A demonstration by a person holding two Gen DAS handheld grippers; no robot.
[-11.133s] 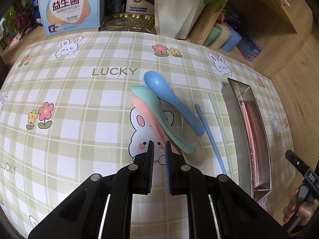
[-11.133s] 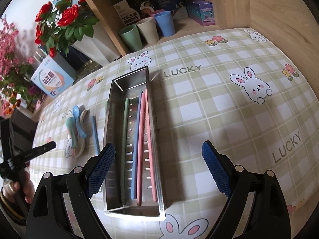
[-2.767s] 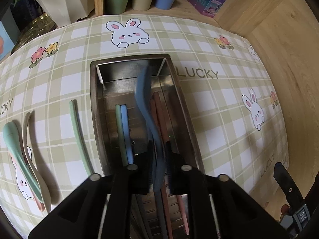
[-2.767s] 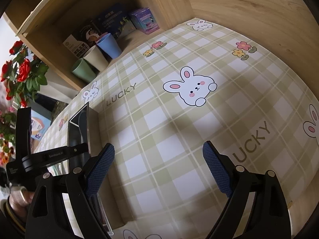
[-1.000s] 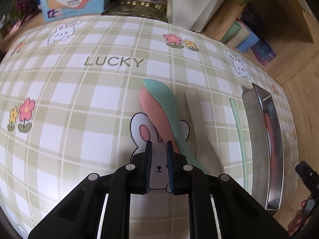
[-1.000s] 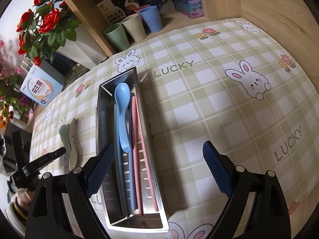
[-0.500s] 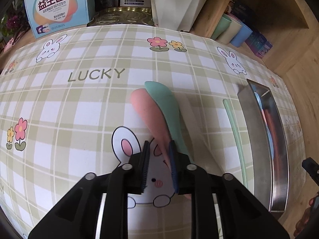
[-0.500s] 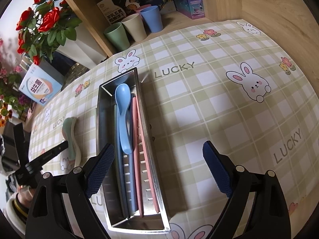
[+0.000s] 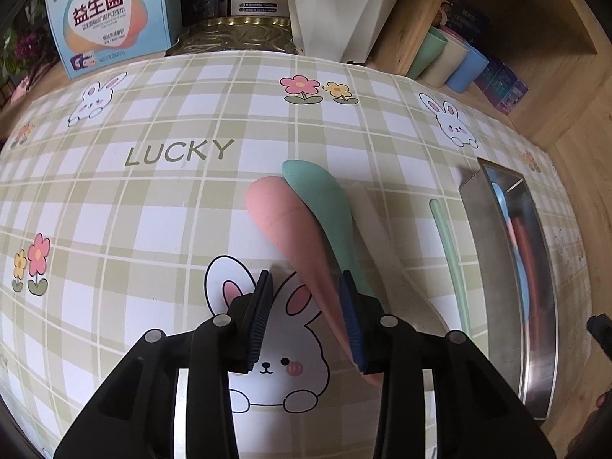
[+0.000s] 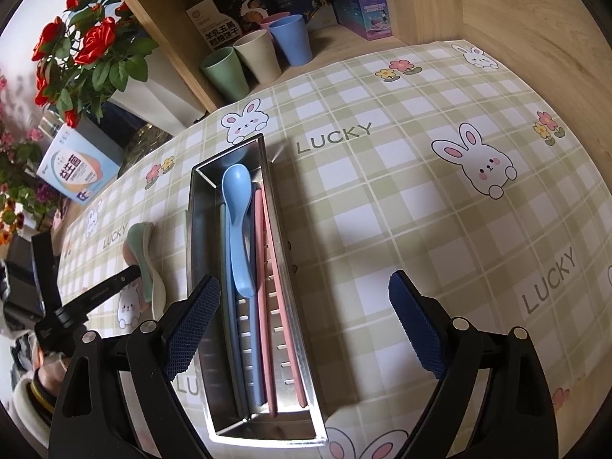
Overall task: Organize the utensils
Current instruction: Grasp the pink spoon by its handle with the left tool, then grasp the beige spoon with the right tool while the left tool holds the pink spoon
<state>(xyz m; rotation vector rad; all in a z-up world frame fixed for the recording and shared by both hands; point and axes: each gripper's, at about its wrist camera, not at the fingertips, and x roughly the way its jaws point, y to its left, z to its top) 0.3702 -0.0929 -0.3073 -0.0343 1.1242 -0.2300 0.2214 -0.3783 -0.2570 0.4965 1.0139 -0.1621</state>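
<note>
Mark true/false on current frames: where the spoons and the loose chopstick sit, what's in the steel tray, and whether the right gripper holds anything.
1. The blue plastic spoon lies inside the stainless steel tray. True.
2. The pink plastic spoon is in the tray. False: it lies on the checked tablecloth, partly under the mint-green plastic spoon.
3. The right gripper grips a chopstick. False: its jaws stand wide apart and empty.
4. A pale green chopstick lies on the cloth beside the tray. True.
5. The tray holds only spoons. False: pink chopsticks lie in it too.
</note>
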